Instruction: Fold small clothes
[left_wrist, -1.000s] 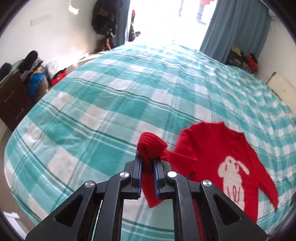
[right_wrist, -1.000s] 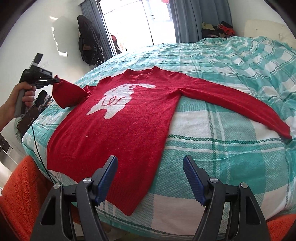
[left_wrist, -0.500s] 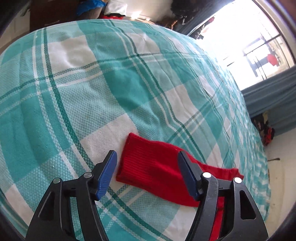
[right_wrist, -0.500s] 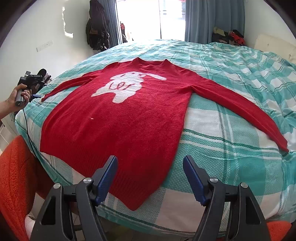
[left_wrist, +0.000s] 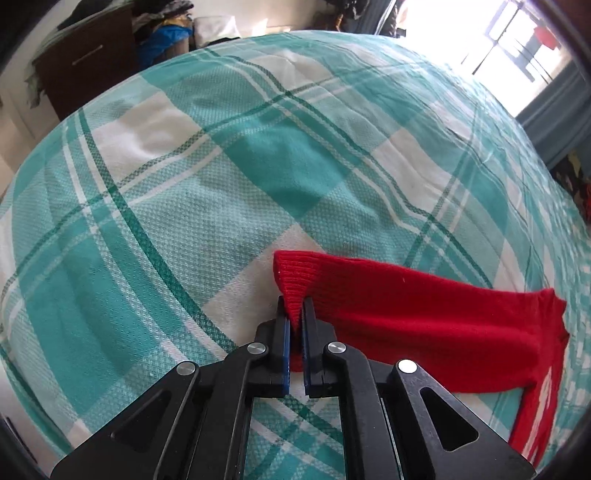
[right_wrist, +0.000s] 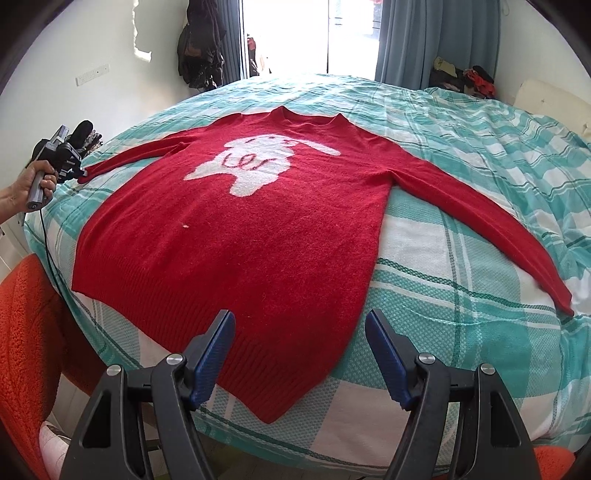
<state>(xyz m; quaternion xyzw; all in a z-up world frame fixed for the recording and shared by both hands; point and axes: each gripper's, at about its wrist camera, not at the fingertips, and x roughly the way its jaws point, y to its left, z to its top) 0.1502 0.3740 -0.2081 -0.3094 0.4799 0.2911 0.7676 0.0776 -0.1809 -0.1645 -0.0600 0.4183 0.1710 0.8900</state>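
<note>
Left tongs (left_wrist: 294, 317) pinch sweater cuff (left_wrist: 295, 280).

No readable text, label, brand or number is shown; only a white rabbit figure is seen on the sweater (right_wrist: 236, 229) ahead of the open tongs.
</note>
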